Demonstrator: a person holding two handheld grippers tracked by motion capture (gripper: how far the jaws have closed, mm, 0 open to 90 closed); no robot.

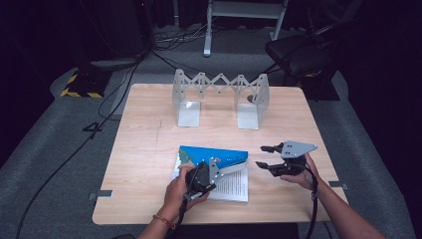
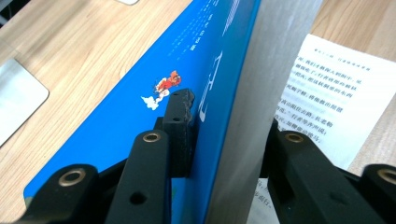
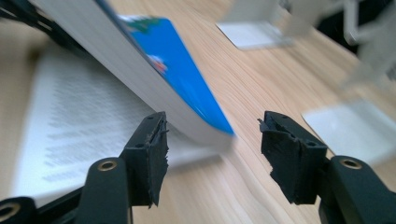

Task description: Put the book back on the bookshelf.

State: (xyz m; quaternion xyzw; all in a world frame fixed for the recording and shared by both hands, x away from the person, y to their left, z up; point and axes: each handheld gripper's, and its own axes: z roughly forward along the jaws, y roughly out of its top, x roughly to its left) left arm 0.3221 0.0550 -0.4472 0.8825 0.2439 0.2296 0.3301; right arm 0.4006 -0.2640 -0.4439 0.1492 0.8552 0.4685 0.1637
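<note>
Lower centre of the counter (image 1: pixel 149 149): left hand-held gripper (image 1: pixel 219 172) clamps the blue book (image 1: pixel 219 155) by its cover side and page block, lifting it open. Right hand-held gripper (image 1: pixel 263 157), jaws apart and empty, waits beside. Expandable bookend rack (image 1: pixel 221 97) stands behind, probably the destination.

Black jaws with brass-ringed screw holes; grey three-cornered plates; trailing cables; red-orange wrist cord (image 1: pixel 163 220)

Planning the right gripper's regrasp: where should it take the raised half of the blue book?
Probably the free corner of the blue book nearest the right gripper, approached level from the table's right. That half tilts up off the open page, so its edge is exposed, and the left gripper already clamps the near end.
</note>
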